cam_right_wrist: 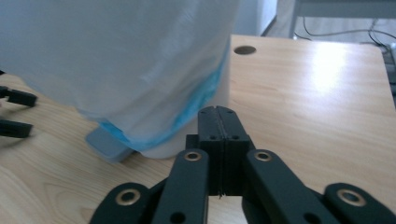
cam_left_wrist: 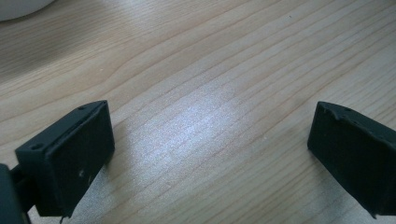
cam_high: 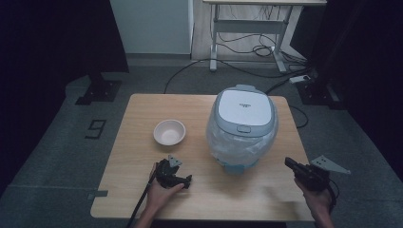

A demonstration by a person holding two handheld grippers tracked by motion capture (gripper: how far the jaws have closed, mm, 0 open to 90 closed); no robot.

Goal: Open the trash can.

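Observation:
A white and grey rice cooker [cam_high: 242, 124], wrapped in clear plastic with a blue band low down, stands on the right half of the wooden table [cam_high: 133, 156]. Left of it sits an empty white bowl [cam_high: 169, 131]. My left gripper [cam_high: 188, 180] rests near the front edge, pointing right towards the cooker, and it is open: in the left gripper view its jaws stand wide apart over bare wood [cam_left_wrist: 210, 154]. My right gripper [cam_high: 288, 162] hovers at the front right, close to the cooker's base [cam_right_wrist: 140, 107]. It is shut with nothing between its jaws [cam_right_wrist: 218, 113].
Dark carpet surrounds the table. A white desk frame [cam_high: 247, 28] and loose cables [cam_high: 266, 47] lie behind it, with black stands [cam_high: 100, 90] at both sides. A round cable hole [cam_right_wrist: 245, 50] is cut in the tabletop beyond the cooker.

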